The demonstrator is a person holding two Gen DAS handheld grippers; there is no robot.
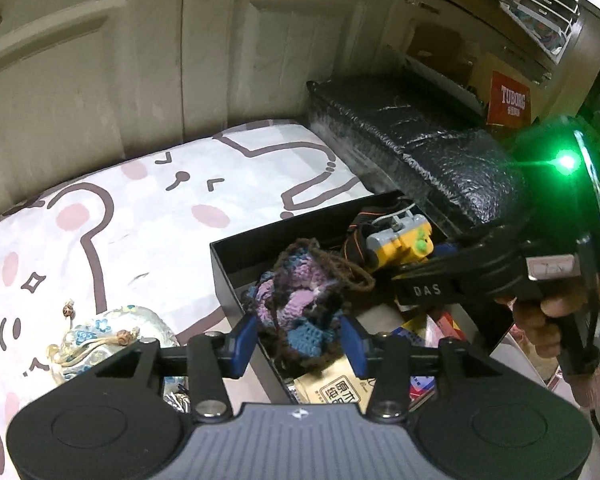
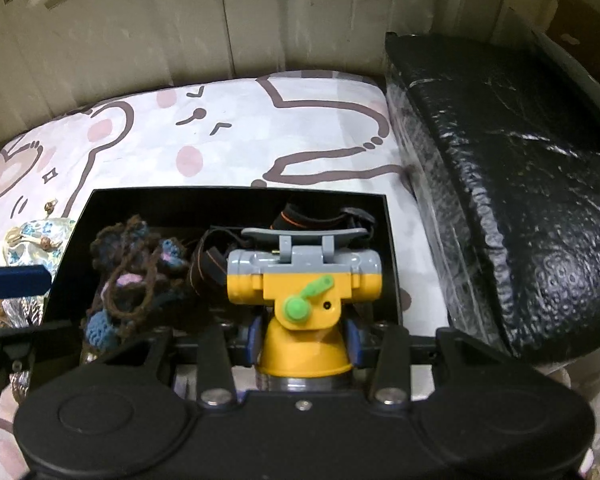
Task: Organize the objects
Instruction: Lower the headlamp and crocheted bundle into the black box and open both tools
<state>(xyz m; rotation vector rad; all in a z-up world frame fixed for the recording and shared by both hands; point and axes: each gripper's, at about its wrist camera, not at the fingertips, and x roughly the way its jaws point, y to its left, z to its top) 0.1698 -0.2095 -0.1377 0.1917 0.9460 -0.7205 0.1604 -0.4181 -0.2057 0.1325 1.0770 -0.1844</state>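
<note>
Left claw point(image 1: 298, 340) hangs released around the crochet pouch point(image 1: 300, 300) — dropped in the box point(image 2: 236, 196); right claw point(image 2: 302, 338) clenches the headlamp point(image 2: 304, 280) for boxing.

Cartoon-print bed point(image 1: 148, 216) under black box point(image 1: 236, 276), floral pouch point(image 1: 100, 336).

headlamp point(image 2: 304, 280) lens end hidden behind tongs body, box point(image 1: 236, 268) near corner cut off

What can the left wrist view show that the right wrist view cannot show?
Only the left wrist view shows the red Tuborg box and the person's hand on the right hand-held gripper.

Only the right wrist view shows that gripper shut on the yellow headlamp.

Both share the black box, the crocheted pouch and the floral pouch outside it.
</note>
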